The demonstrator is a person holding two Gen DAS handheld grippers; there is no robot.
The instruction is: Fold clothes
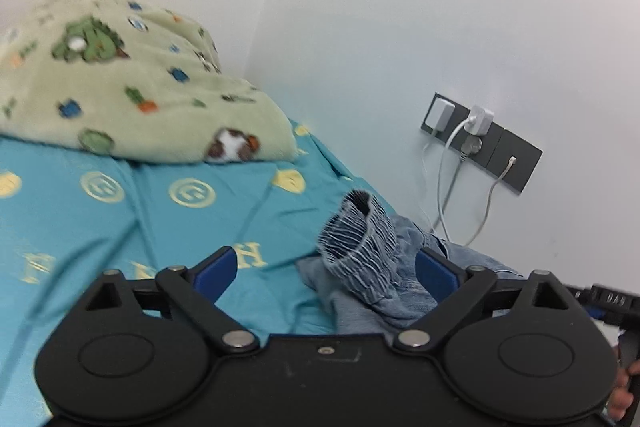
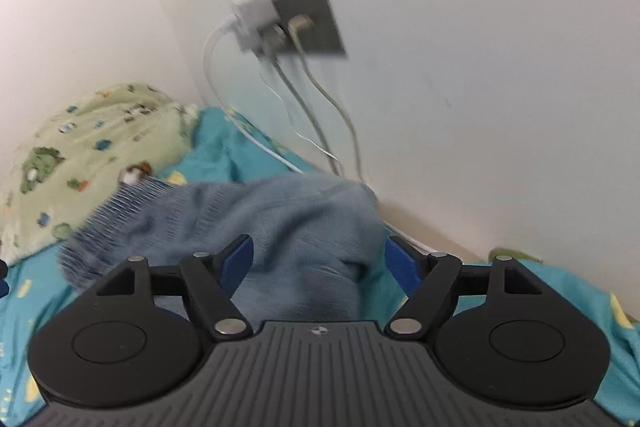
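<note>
A blue denim-look garment [image 1: 384, 267] lies bunched on the teal bed sheet [image 1: 120, 227] near the wall, its ribbed elastic cuff [image 1: 356, 231] standing up. My left gripper [image 1: 326, 265] is open wide above the sheet. The cuff rises between its blue pads, closer to the right pad [image 1: 434, 269], and neither pad presses on it. In the right wrist view the same garment [image 2: 288, 219] is a blurred heap in front of my right gripper [image 2: 320, 255], which is open; cloth shows between its fingers with a gap on both sides.
A green fleece blanket with cartoon prints [image 1: 120, 87] is piled at the head of the bed. A grey wall socket panel [image 1: 480, 143] holds white chargers, and their cables [image 2: 320, 115] hang down to the bed edge. The white wall is close on the right.
</note>
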